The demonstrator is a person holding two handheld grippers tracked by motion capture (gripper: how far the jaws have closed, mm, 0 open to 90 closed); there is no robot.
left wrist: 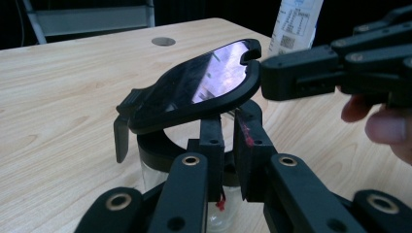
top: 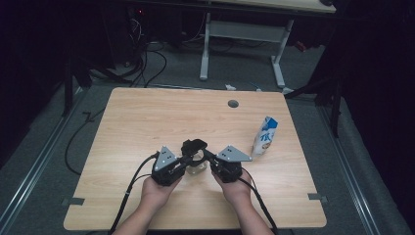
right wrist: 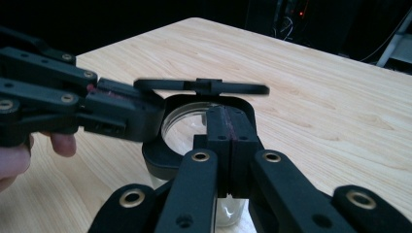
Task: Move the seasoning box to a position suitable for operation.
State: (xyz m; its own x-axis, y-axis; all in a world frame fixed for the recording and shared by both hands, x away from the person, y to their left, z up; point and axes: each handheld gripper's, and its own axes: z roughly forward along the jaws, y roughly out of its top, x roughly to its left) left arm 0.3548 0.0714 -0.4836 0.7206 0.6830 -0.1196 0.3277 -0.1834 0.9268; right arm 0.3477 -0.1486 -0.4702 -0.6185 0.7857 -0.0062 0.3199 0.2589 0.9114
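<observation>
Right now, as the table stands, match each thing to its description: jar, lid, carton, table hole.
Things:
1. jar
2. lid
3. carton
4. table hole

Descriptions:
A. blue and white, upright near the table's right edge
B. round and grey, at the far side of the table
C. clear glass, under a black collar
D. black and glossy, flipped up and tilted

Pairs: 1-C, 2-D, 3-A, 4-B
</observation>
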